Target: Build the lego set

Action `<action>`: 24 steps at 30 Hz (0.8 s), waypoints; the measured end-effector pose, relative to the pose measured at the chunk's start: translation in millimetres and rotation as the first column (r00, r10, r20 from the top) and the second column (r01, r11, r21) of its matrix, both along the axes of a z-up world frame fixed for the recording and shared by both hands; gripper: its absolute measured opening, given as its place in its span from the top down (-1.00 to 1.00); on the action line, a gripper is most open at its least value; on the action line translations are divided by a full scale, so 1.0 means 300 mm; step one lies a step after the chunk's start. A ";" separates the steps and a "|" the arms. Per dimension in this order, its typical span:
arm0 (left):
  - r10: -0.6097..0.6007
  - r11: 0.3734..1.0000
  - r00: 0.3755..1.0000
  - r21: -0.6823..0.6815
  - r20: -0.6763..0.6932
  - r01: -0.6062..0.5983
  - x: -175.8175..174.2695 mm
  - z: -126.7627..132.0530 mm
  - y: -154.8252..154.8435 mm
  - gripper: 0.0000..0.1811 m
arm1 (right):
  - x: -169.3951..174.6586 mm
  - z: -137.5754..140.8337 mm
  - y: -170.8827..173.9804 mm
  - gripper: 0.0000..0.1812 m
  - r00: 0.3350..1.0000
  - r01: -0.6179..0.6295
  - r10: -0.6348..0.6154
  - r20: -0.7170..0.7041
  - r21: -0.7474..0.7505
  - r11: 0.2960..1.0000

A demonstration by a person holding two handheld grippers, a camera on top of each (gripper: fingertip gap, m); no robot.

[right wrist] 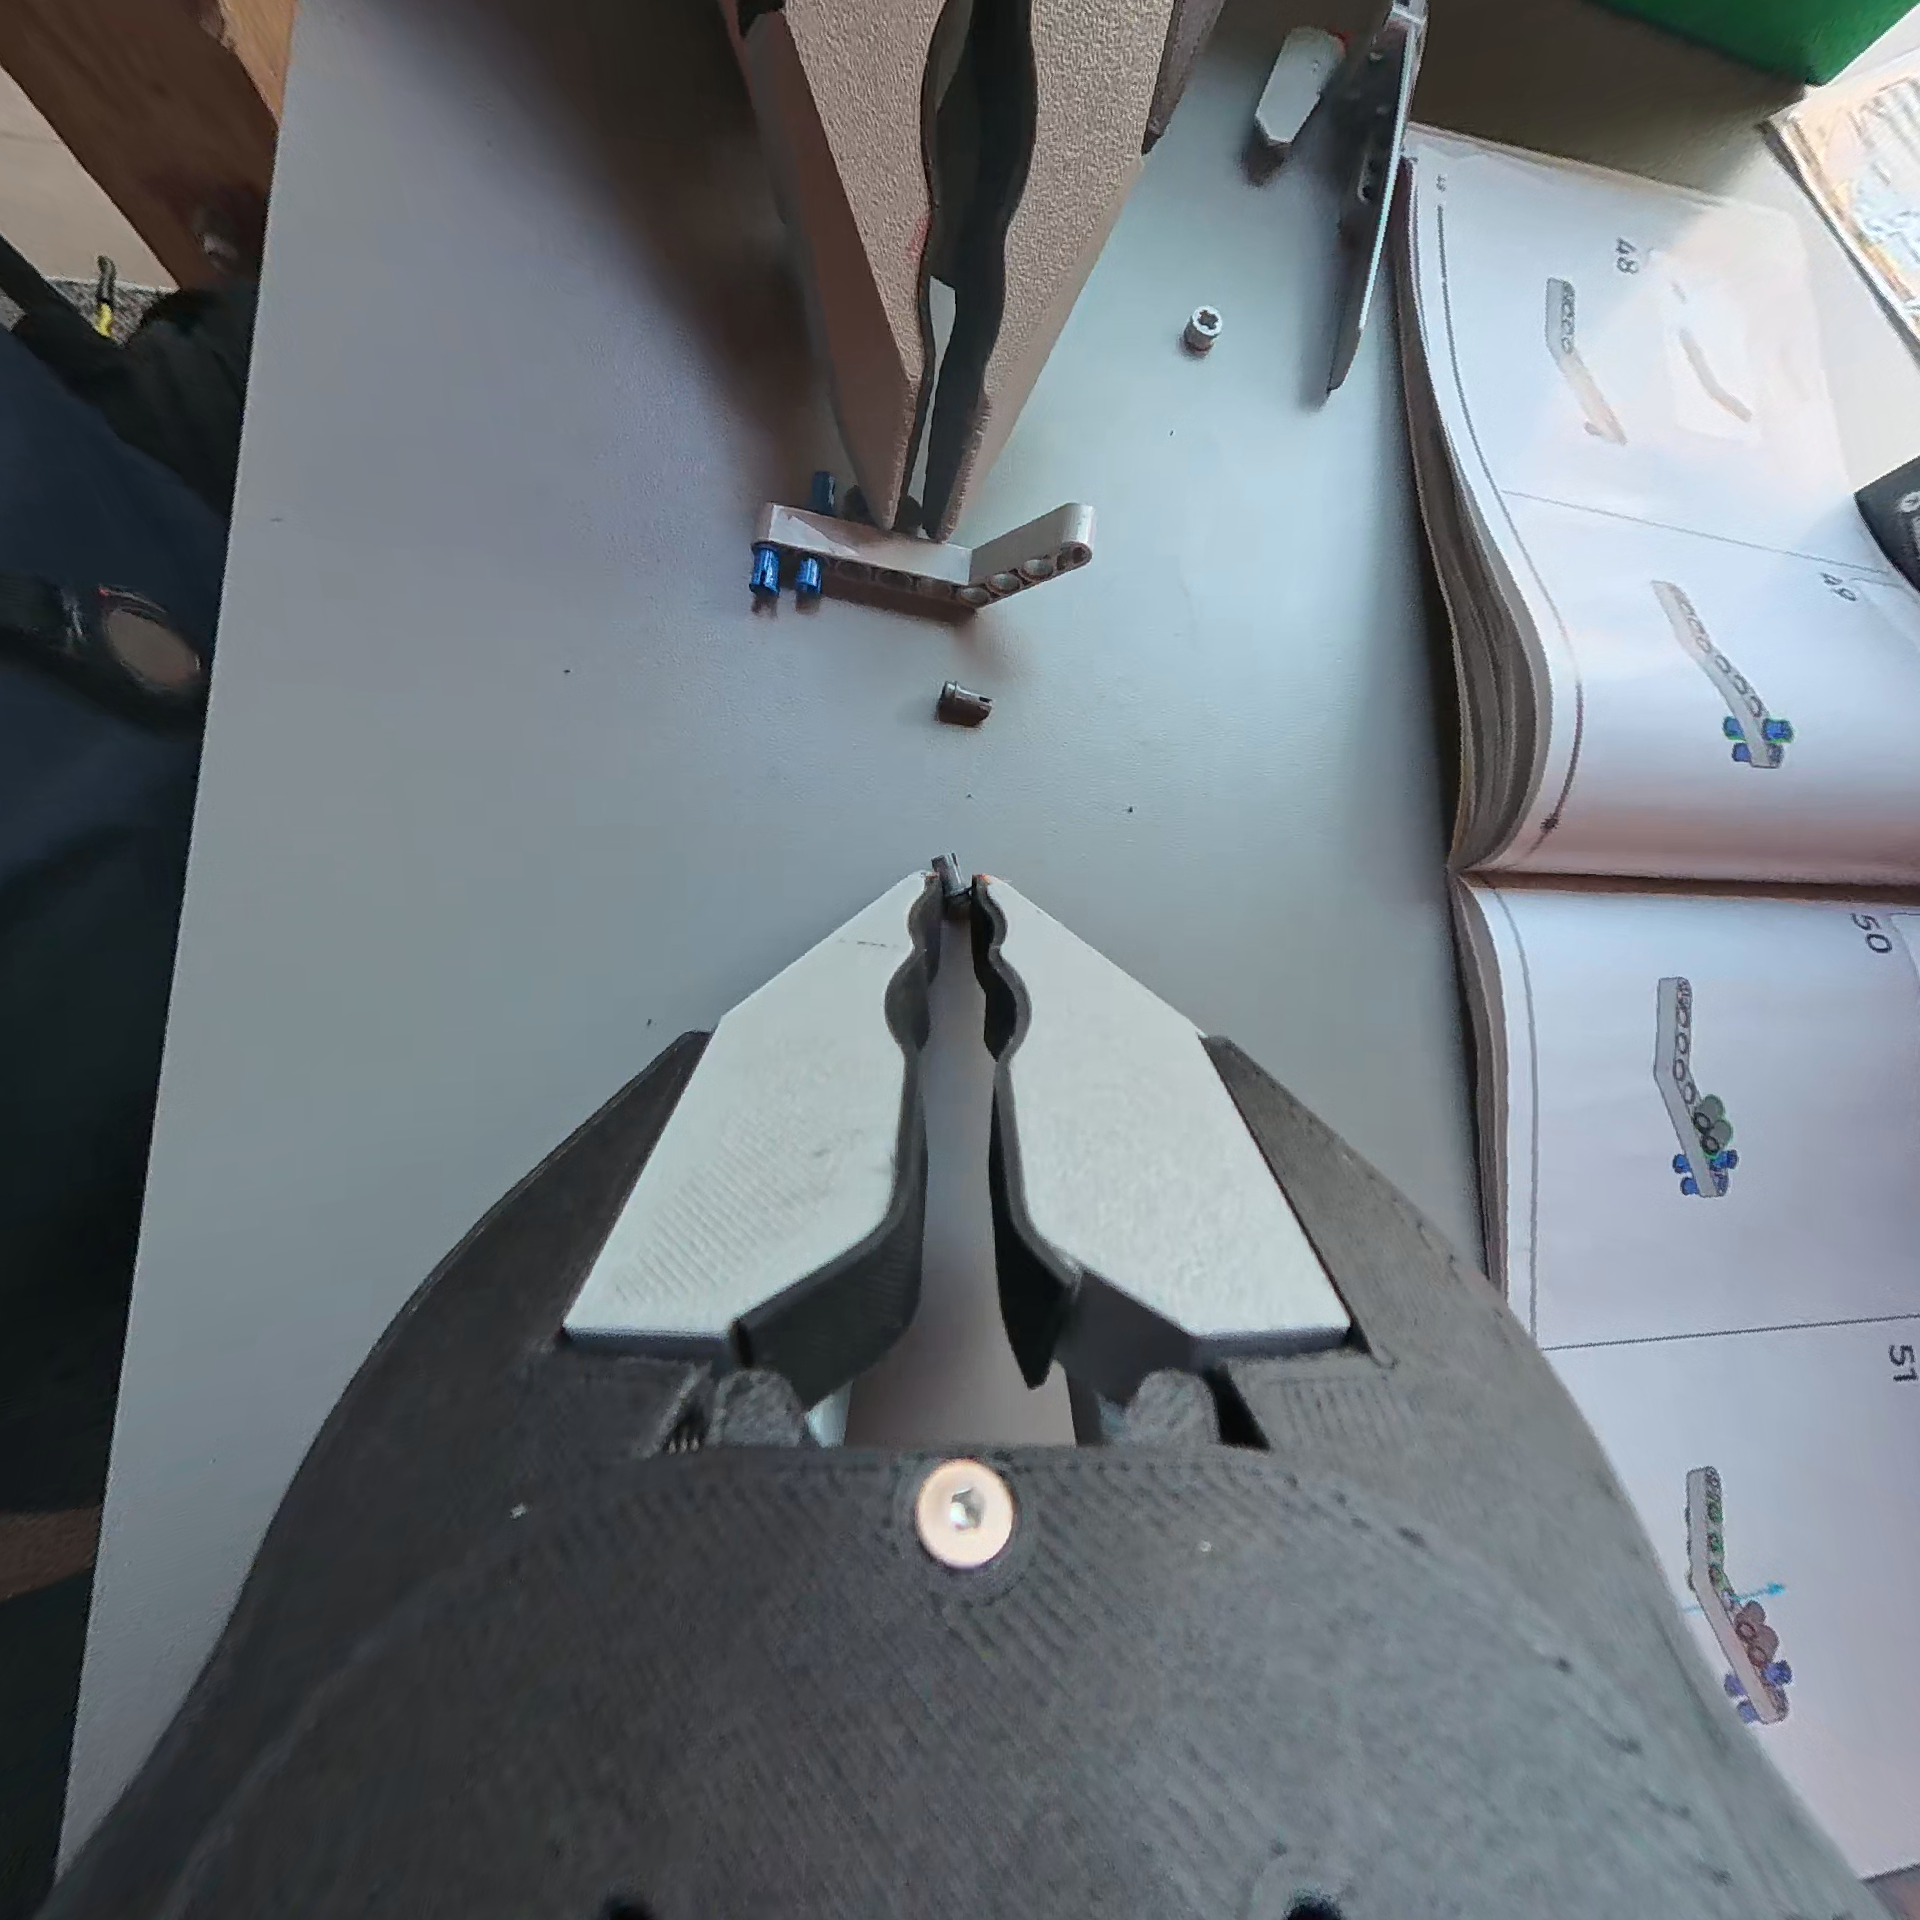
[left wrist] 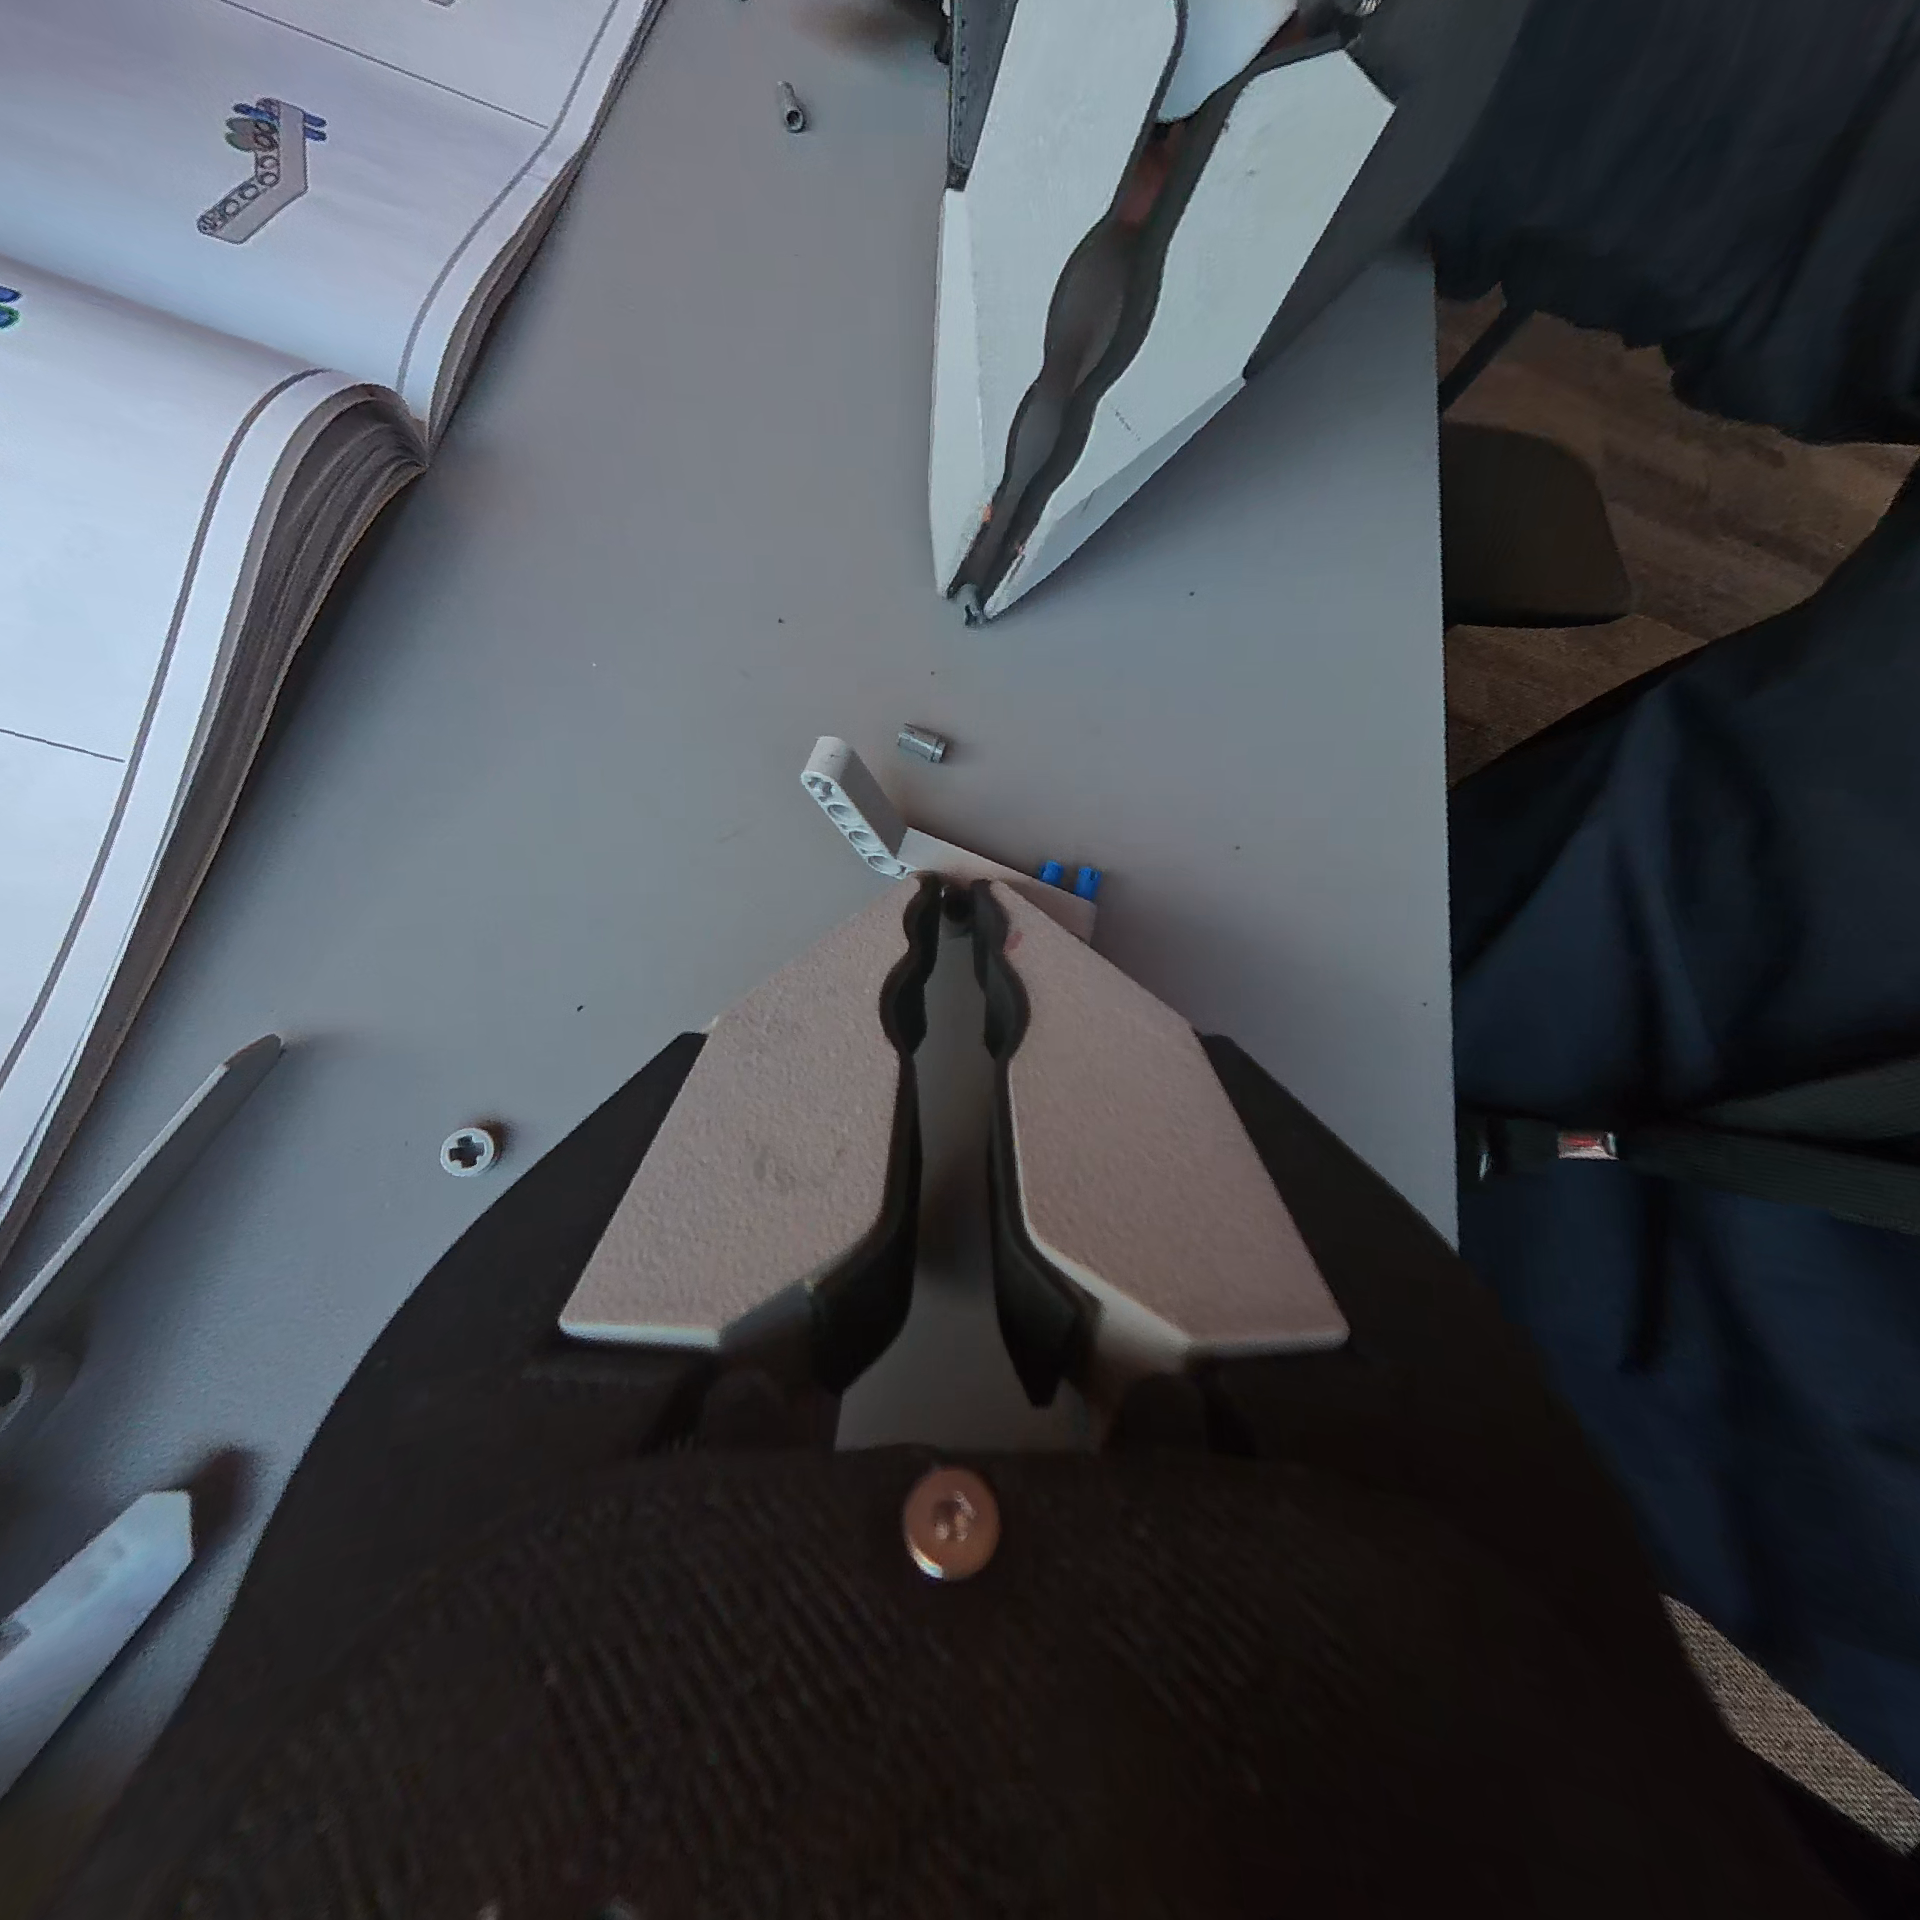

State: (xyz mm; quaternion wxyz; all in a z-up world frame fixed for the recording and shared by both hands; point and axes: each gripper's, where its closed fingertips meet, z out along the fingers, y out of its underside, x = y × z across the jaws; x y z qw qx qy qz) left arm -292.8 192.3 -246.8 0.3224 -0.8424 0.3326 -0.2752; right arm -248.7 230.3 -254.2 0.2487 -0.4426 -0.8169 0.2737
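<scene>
A grey bent beam (right wrist: 1023, 569) stands on its edge on the grey table (right wrist: 520, 831), with two blue pins (right wrist: 784, 574) in its left end. My left gripper (left wrist: 951, 896) is nearly shut, its tips down on the beam's (left wrist: 860, 816) middle and holding it; the exact contact is hidden. It also shows in the right wrist view (right wrist: 916, 520). My right gripper (right wrist: 956, 883) is shut on a small dark pin (right wrist: 948, 865) and hovers short of the beam. It appears in the left wrist view (left wrist: 971, 608). A loose dark pin (right wrist: 963, 703) lies between the grippers.
An open instruction book (right wrist: 1662, 935) lies along the right in the right wrist view. A grey bush (right wrist: 1205, 330) and long grey parts (right wrist: 1361, 208) lie near it. The table edge (left wrist: 1444, 831) runs close by, with a person's dark clothing beyond it. My hands' fingertips stand some 7 cm from each other.
</scene>
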 end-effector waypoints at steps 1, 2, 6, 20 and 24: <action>0.000 1.000 1.000 0.000 0.000 0.000 0.000 0.000 0.000 0.98 | -0.002 0.000 -0.002 0.98 1.000 0.004 -0.004 -0.007 -0.005 1.000; 0.000 1.000 1.000 0.000 0.000 0.000 0.000 0.000 0.000 0.98 | -0.006 0.000 -0.006 0.98 1.000 0.014 -0.014 -0.011 -0.014 1.000; -0.012 1.000 1.000 -0.002 0.001 0.012 0.009 0.000 -0.006 0.98 | -0.031 0.000 -0.036 0.98 0.997 0.077 -0.076 0.021 -0.067 0.995; -0.018 1.000 1.000 -0.011 0.009 0.018 0.014 -0.001 -0.009 0.98 | -0.091 -0.001 -0.109 0.98 0.980 0.092 -0.067 0.185 -0.127 0.988; -0.018 1.000 1.000 -0.010 0.008 0.018 0.014 0.000 -0.009 0.98 | -0.083 -0.001 -0.111 0.91 0.987 0.065 -0.049 0.153 -0.101 0.993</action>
